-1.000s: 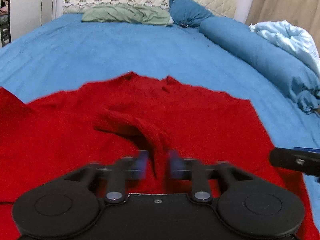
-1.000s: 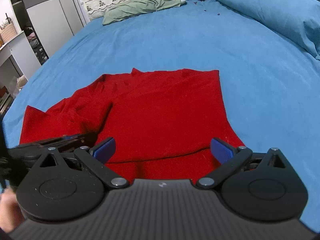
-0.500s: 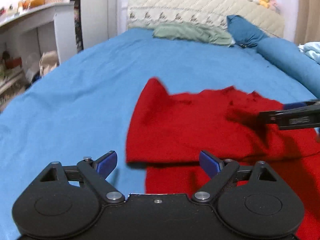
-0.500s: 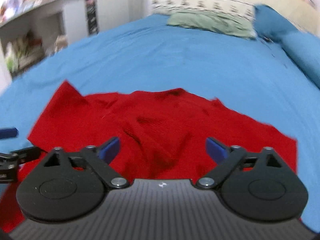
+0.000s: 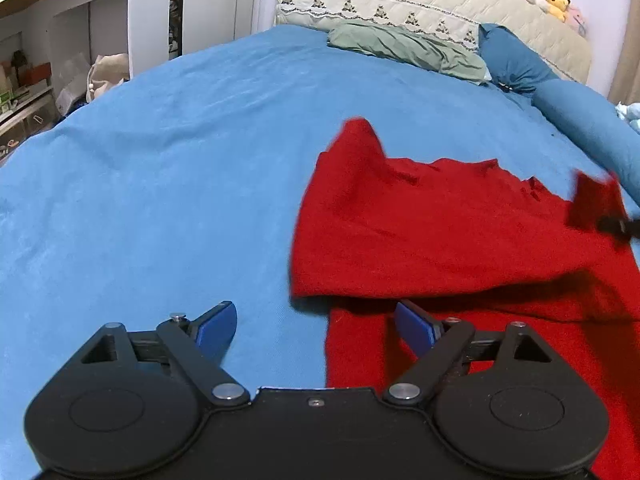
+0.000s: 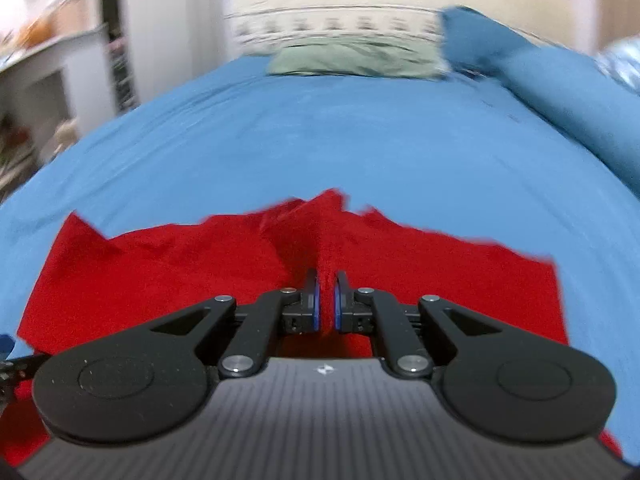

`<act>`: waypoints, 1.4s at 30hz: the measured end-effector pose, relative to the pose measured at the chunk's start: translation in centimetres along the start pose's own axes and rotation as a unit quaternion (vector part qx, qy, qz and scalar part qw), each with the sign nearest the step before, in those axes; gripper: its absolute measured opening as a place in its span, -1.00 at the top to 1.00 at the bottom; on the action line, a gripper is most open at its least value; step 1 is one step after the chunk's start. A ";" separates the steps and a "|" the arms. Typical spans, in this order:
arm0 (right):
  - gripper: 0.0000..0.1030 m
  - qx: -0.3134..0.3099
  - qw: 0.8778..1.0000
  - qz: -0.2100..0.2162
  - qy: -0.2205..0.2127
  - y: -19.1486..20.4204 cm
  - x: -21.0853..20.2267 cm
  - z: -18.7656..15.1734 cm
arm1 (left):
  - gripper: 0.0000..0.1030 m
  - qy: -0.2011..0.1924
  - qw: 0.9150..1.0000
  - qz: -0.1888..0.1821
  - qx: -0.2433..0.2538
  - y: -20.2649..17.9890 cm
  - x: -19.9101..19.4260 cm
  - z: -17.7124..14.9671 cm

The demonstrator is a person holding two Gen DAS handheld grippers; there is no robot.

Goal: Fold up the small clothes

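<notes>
Red garment [image 5: 460,240] lay spread on the blue bed sheet [image 5: 160,180], well short of the green pillow [image 5: 404,48] at the head of the bed and with a wide stretch of sheet between them. One layer of it was folded over the part nearer the cameras, the folded edge casting a dark shadow line across the cloth. A pointed corner of the garment stuck out toward the green pillow on the side facing the white shelving [image 5: 80,40]. The left gripper [image 5: 316,326] hovered over the garment's near corner with its jaws wide apart — one blue pad [image 5: 218,324] over bare sheet, the other above red cloth — and gripped nothing. The right gripper [image 6: 325,300] had its jaws drawn together on a raised ridge of the garment [image 6: 312,248], the fabric pinched between the pads and pulled up into a peak that pointed toward the green pillow [image 6: 352,58]; that view was blurred. In the left wrist view the right gripper's tip [image 5: 618,226] showed as a dark shape at the garment's far side, with a flap of red cloth lifted beside it. A blue bolster [image 5: 584,128] lay along the bed's edge — beside the green pillow, past a blue cushion [image 5: 510,60].
</notes>
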State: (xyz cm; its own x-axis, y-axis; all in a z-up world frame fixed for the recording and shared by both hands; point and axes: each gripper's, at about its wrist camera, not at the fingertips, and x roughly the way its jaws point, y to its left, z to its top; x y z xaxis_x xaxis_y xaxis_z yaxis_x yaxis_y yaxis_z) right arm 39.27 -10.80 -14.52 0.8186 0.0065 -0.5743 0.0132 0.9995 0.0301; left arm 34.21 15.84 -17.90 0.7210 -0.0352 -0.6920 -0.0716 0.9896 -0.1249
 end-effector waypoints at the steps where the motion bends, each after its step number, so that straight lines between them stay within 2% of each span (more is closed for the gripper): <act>1: 0.57 0.008 1.000 -0.004 0.007 -0.8 0.1 -1.0 | -0.72 0.000 1.000 0.000 -0.001 0.0 0.1 0.0; 4: 0.48 0.037 0.999 0.006 0.034 -2.4 0.9 -3.2 | -0.72 -0.001 1.000 0.003 -0.003 0.1 0.4 0.0; 5: 0.35 0.046 0.998 0.013 0.031 -2.6 1.0 -3.6 | -0.72 -0.002 1.000 0.005 -0.002 0.2 0.5 0.0; 6: 0.20 0.053 0.998 0.018 0.025 -2.8 0.9 -3.8 | -0.72 -0.003 1.000 0.006 -0.002 0.2 0.5 0.0; 7: -0.21 0.062 0.998 0.022 0.014 -2.9 0.8 -3.8 | -0.72 -0.003 1.000 0.008 -0.002 0.2 0.5 0.1; 8: -0.51 0.069 0.997 0.022 0.002 -3.1 0.6 -3.8 | -0.72 -0.004 1.000 0.009 -0.003 0.2 0.5 0.1; 9: -0.54 0.073 0.997 0.023 -0.007 -3.4 0.4 -3.7 | -0.72 -0.004 1.000 0.010 -0.004 0.3 0.5 0.1; 12: -0.53 0.077 0.997 0.021 -0.003 -3.6 1.0 -3.2 | -0.72 -0.007 1.000 0.015 -0.008 0.2 0.5 0.1; 13: -0.47 0.079 0.997 0.022 0.004 -3.9 1.1 -3.3 | -0.72 -0.008 1.000 0.016 -0.009 0.4 0.5 0.1; 15: -0.11 0.078 0.996 0.024 0.018 -4.1 1.2 -3.1 | -0.71 -0.011 1.000 0.019 -0.013 0.5 0.6 0.2; 16: 0.16 0.076 0.997 0.024 0.025 -4.2 1.4 -3.0 | -0.69 -0.012 1.000 0.022 -0.014 0.6 0.6 0.2; 19: 0.56 0.072 0.997 0.033 0.023 -4.8 0.9 -2.3 | -0.54 -0.015 0.999 0.028 -0.013 0.7 0.8 0.3; 20: 0.59 0.079 0.996 0.043 0.017 -5.2 0.7 -1.8 | -0.43 -0.017 0.999 0.031 -0.011 0.8 0.8 0.3; 22: 0.59 0.101 0.994 0.049 0.000 -6.5 0.2 -0.4 | -0.39 -0.020 0.999 0.033 -0.008 0.9 1.1 0.2; 27: 0.59 0.139 0.989 -0.009 -0.038 -11.0 -1.5 1.2 | -0.24 -0.022 0.999 0.030 0.006 0.6 1.3 0.1; 31: 0.59 0.124 0.992 -0.016 0.008 -12.4 0.2 -0.8 | -0.22 -0.010 0.999 0.038 0.020 0.1 1.4 0.0; 33: 0.57 0.117 0.993 -0.017 0.012 -12.4 0.4 -1.9 | -0.22 -0.005 0.999 0.040 0.020 0.1 1.4 0.0; 34: 0.52 0.119 0.993 -0.018 0.010 -12.6 0.4 -2.4 | -0.22 -0.001 0.999 0.041 0.018 0.1 1.3 0.1; 36: 0.26 0.128 0.991 -0.030 0.004 -13.0 -0.2 -2.9 | -0.19 0.000 0.999 0.043 0.015 0.0 0.6 0.3; 37: -0.19 0.131 0.991 -0.038 0.001 -13.1 -0.7 -3.1 | -0.18 -0.008 0.999 0.040 0.016 -0.2 0.0 0.5; 38: -0.54 0.133 0.990 -0.045 -0.011 -13.2 -1.5 -3.2 | -0.25 -0.019 0.999 0.035 0.020 -0.8 -0.6 0.5; 40: -0.86 0.121 0.990 -0.050 -0.056 -13.2 -3.5 -3.6 | -0.64 -0.044 0.998 0.021 0.029 -1.9 -1.7 1.1; 41: -0.94 0.105 0.991 -0.047 -0.072 -12.8 -4.2 -3.7 | -0.84 -0.057 0.998 0.012 0.037 -2.6 -2.1 1.3; 42: -0.94 0.082 0.992 -0.041 -0.084 -12.3 -4.7 -3.6 | -0.87 -0.069 0.997 0.004 0.045 -3.3 -2.4 1.6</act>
State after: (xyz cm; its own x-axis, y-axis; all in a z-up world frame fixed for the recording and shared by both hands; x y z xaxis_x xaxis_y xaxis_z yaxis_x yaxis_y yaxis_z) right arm 33.14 -23.01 -15.14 0.8948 -0.0945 -0.4363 0.1658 0.9778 0.1283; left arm 33.78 12.91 -14.70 0.8087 -0.0142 -0.5880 -0.0203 0.9984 -0.0520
